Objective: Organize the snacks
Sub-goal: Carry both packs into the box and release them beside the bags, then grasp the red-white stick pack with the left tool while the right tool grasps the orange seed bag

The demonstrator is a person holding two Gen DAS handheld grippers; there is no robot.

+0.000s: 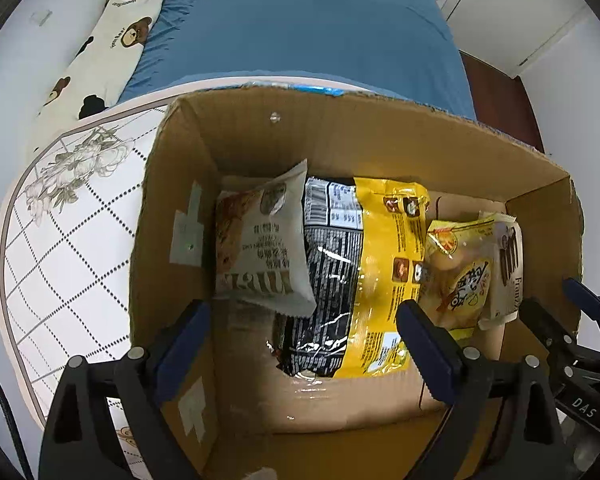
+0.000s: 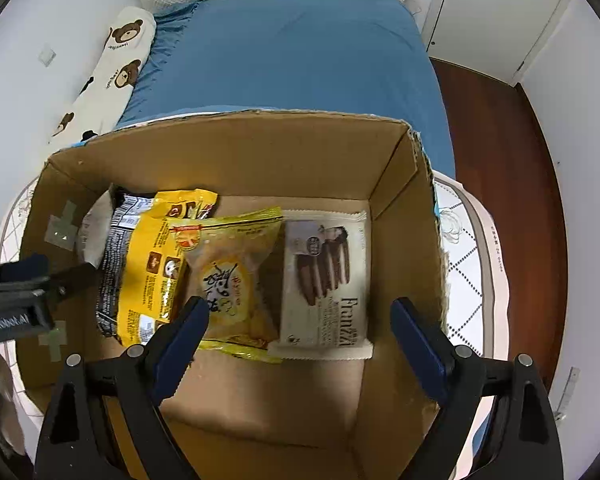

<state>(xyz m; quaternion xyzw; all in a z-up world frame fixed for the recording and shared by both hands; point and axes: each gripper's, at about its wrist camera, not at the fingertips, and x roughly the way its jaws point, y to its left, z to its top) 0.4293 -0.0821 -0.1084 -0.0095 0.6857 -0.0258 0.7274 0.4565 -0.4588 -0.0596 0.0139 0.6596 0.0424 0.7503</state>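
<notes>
"DAS" on right gripper point(image 1: 580, 320), "GenRobot.AI" on left gripper point(image 2: 24, 280), "Franzzi" packet point(image 2: 326, 284)

both grippers, left gripper point(image 1: 304, 320) and right gripper point(image 2: 300, 316), point down, jaws wide.

Both grippers matched: left gripper point(image 1: 304, 330) and right gripper point(image 2: 300, 326) had black triangular-cutout frames, dark blue ribbed finger pads point(image 2: 418, 346), silver pivot screws. White lettering showed on the housings: "GenRobot.AI" on left, "DAS" on right.

"Franzzi" on white packet point(image 2: 327, 280); "GenRobot.AI" on left gripper point(image 2: 4, 326).
</notes>
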